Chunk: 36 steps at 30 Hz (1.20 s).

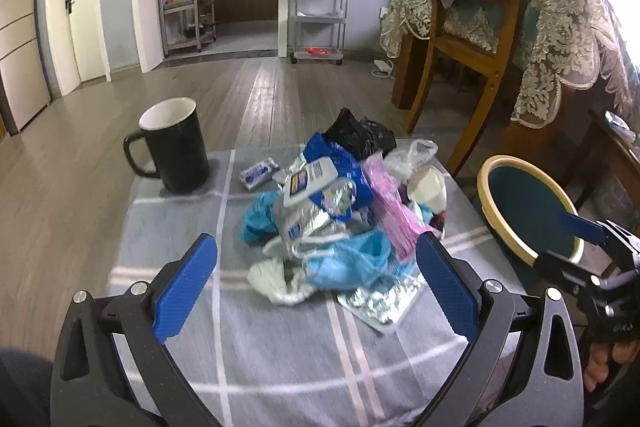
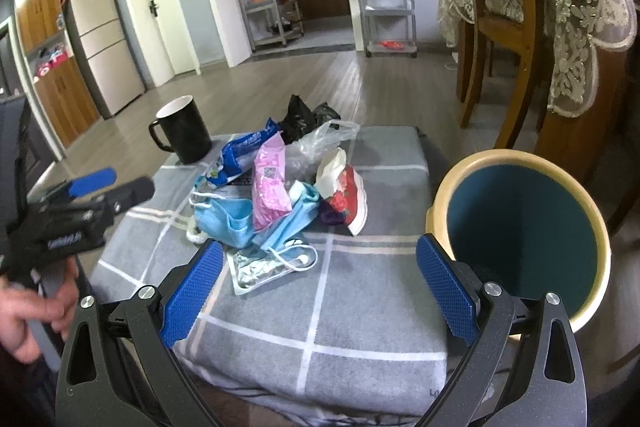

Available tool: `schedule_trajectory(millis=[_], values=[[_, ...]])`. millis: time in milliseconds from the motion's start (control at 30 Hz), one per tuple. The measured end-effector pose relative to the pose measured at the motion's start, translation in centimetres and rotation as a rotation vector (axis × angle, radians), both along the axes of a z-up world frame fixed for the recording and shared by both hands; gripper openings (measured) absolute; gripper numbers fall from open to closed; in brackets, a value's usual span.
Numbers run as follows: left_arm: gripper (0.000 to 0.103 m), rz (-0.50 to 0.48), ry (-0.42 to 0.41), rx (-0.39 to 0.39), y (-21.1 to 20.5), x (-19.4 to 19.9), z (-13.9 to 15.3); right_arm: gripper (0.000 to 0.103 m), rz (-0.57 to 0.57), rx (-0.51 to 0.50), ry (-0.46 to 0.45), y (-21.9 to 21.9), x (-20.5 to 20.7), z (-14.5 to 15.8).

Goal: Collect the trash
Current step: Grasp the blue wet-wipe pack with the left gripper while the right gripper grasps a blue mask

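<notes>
Left hand-held gripper [image 1: 316, 279] stands wide and empty, with the trash pile [image 1: 328, 211] straight ahead of it, the nearest bits, a blue mask [image 1: 344, 263] and a foil pack [image 1: 380, 301], lying between its fingertips. Right hand-held gripper [image 2: 316, 279] is also wide and empty; from it the pile sits ahead and slightly left, the bin [image 2: 520, 227] ahead to its right, just off the table [image 2: 320, 327] edge. I judge the left one nearer. The pile has no clear long axis. Both point forward and tilt slightly down, level with each other. A mug [image 1: 176, 147] stands far left of the pile
</notes>
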State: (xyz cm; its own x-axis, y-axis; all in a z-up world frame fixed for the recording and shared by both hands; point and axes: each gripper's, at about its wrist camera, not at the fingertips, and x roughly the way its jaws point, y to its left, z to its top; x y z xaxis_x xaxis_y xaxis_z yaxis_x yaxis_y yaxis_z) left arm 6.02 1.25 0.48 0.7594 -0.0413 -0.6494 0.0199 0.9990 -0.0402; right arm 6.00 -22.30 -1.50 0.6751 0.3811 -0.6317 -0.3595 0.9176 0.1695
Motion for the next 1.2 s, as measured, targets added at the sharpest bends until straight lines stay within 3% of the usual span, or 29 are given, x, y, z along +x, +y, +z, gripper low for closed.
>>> schedule_trajectory(millis=[400,567,733,933,1033,1200], values=[[0.087,-0.007,0.156,-0.059,0.8,8.7,-1.0,0.096,0.018,-0.021,0.034,0.9,2.7,-0.4],[0.079,-0.024,0.225,-0.009,-1.3,11.7,-2.0,0.096,0.028,-0.029,0.051,1.4,3.3,-0.9],[0.052,-0.043,0.305,0.024,-2.4,13.7,-3.5,0.096,0.037,-0.028,0.050,1.6,3.4,-1.0],[0.029,-0.054,0.311,0.009,-1.8,13.6,-3.4,0.094,0.044,0.000,0.062,1.7,4.1,-1.2],[0.019,-0.062,0.297,-0.003,-1.4,13.4,-2.9,0.094,0.055,0.021,0.069,1.9,4.5,-1.2],[0.016,-0.053,0.278,-0.036,-0.1,13.1,-2.3,0.082,0.087,0.045,0.080,2.9,5.4,-1.3]])
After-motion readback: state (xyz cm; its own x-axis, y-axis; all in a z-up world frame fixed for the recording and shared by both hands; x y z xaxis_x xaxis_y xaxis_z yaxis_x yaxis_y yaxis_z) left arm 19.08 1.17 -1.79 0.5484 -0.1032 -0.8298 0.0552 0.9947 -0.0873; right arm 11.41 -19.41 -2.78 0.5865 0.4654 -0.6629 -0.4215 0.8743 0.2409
